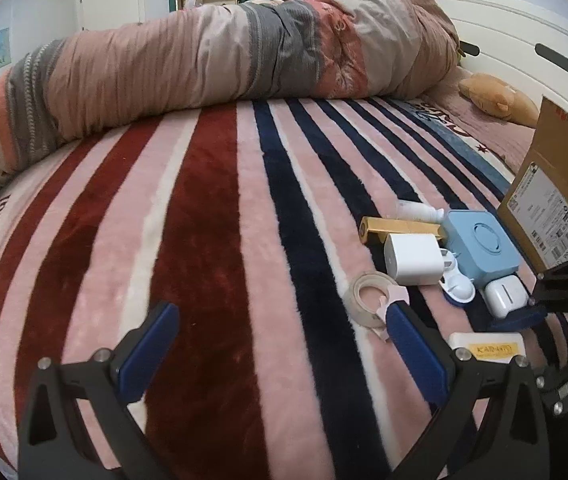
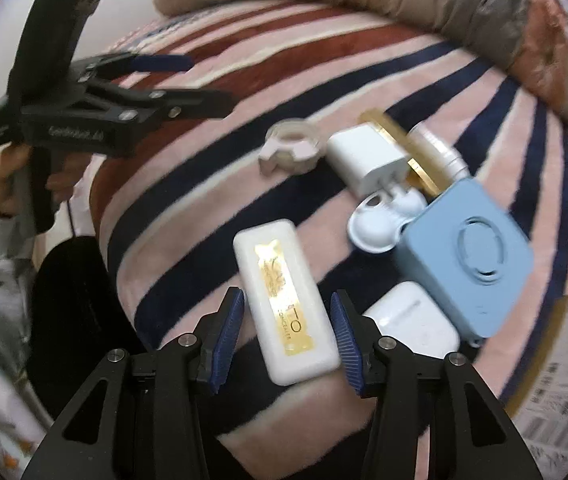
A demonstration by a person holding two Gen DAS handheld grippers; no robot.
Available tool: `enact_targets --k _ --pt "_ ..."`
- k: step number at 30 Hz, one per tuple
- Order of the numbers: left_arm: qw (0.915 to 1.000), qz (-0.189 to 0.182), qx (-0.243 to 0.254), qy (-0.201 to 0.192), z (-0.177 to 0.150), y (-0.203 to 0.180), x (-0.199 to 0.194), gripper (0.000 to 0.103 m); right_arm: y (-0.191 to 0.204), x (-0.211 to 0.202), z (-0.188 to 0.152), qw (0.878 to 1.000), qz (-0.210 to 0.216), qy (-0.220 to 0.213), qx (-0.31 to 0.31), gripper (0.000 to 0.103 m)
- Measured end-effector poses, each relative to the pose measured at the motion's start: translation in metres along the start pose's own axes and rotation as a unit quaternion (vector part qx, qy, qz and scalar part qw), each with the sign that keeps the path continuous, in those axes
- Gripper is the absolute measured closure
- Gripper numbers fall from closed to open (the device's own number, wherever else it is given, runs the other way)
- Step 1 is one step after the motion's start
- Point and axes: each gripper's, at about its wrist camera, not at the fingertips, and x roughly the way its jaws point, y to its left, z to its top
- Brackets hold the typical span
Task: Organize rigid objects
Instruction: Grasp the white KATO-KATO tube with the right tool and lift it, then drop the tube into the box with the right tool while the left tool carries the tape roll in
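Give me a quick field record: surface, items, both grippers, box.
surface: striped blanket on a bed
items: tape roll, white charger, gold box, blue device, earbud case, white concealer box
left gripper: open, nothing between fingers
right gripper: open, straddling the concealer box, fingers apart from it
cardboard box: right of the items

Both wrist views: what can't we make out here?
- White box gold label: right view, motion blur; only a few letters are readable.
- Cardboard box: cut by the right edge in the left view; shipping label print too small.
- Earbud case: left view, near end hidden by the right gripper.
- Small bottle: mostly behind the gold box.
- Left gripper: open over bare blanket.
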Motion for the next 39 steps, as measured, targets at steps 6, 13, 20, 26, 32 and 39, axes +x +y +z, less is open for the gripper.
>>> enact_targets --k 6,13,20,26,32,39 --pt "0.9996 -0.022 0.014 0.011 0.003 -0.01 0.013 0.001 0.01 -0.017 0.007 0.998 -0.049 -0.042 0.019 0.072" --pt "0.9971 -0.063 0.035 0.026 0.003 -0.027 0.025 0.002 0.037 -0.185 0.019 0.969 -0.107 -0.217 0.046 0.072" --pt "0.9948 -0.048 0.081 0.04 0.001 -0.055 0.051 0.043 -0.051 -0.237 -0.033 0.942 -0.225 -0.154 0.195 0.072" --pt "0.9941 -0.042 0.088 0.047 0.002 -0.061 0.043 0.063 -0.09 -0.209 -0.068 0.928 -0.257 -0.078 0.258 0.071" --pt "0.9958 -0.041 0.081 0.006 0.028 -0.052 -0.012 0.063 -0.045 -0.243 -0.062 0.93 -0.245 -0.185 0.201 0.048" --pt "0.9838 -0.091 0.135 -0.075 0.112 -0.091 -0.132 0.063 0.044 -0.209 -0.021 0.971 -0.038 -0.217 0.095 0.049"
